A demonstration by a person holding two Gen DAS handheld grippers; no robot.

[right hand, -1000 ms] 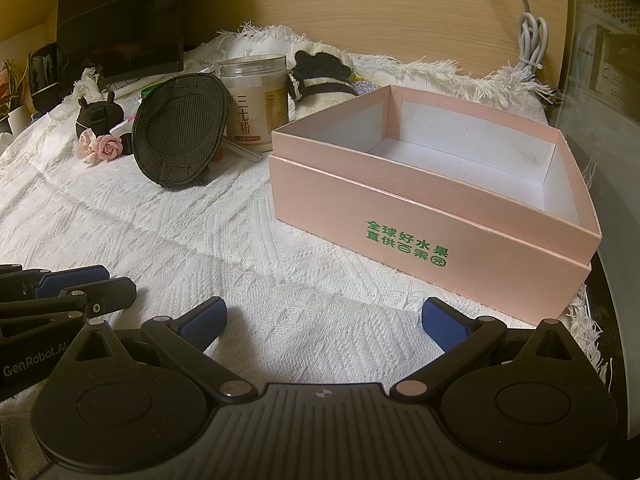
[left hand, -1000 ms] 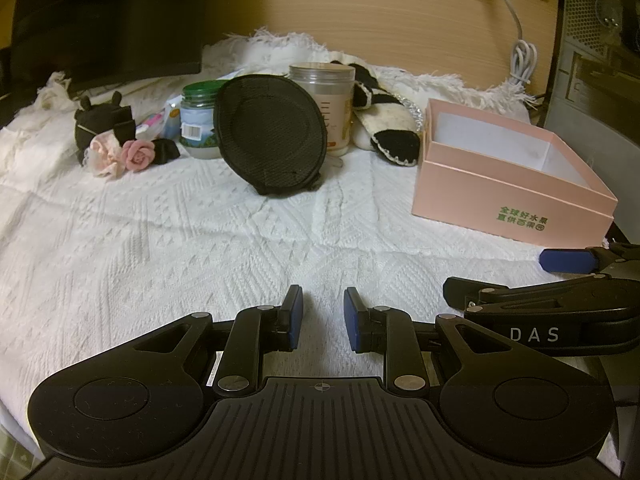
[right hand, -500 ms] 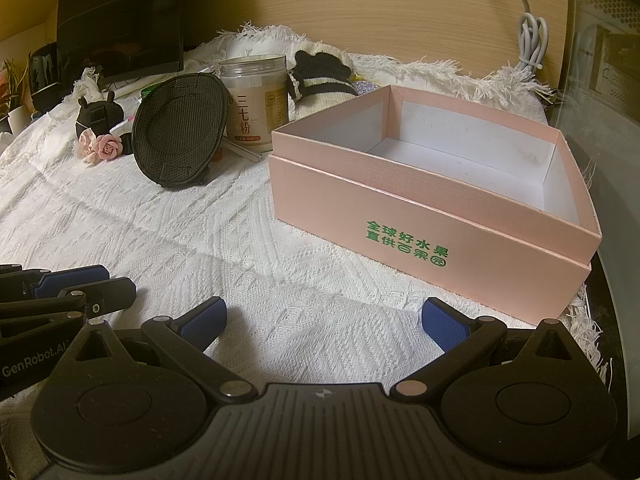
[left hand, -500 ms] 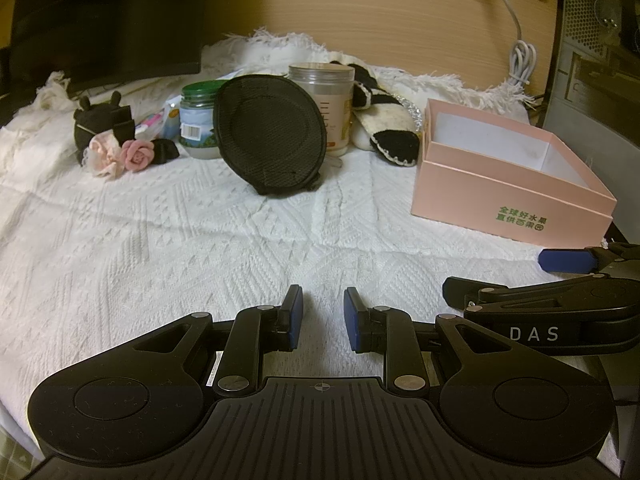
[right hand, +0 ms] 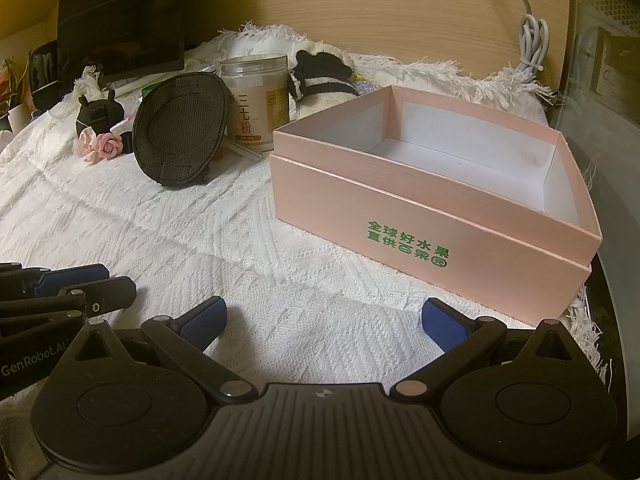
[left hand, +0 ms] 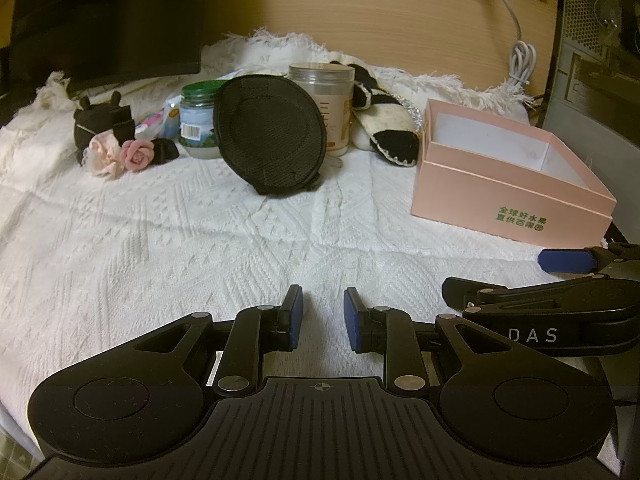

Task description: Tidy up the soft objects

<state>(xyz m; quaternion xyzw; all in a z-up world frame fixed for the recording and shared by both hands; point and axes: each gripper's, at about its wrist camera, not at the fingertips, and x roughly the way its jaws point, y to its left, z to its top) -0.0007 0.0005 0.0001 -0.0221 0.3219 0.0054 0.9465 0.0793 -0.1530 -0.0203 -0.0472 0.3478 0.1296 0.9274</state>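
Fingers — L (left hand: 322, 316) narrow gap, R (right hand: 323, 318) wide-spread — bare cloth (left hand: 200, 240) betw. them & pink box (right hand: 420, 216).

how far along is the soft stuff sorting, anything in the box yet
Nothing looks done: the pink box shows only its bare white inside. Nothing is in hand; the left gripper and right gripper hover open above the white cloth. Left to do: the black mesh pouch, slipper and rose toy.

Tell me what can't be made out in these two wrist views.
- Green-lidded jar, right wrist view: almost wholly hidden behind the black mesh pouch.
- Pink box floor, left wrist view: hidden by its near wall.
- Black-and-white slipper, right wrist view: lower part hidden behind the box.
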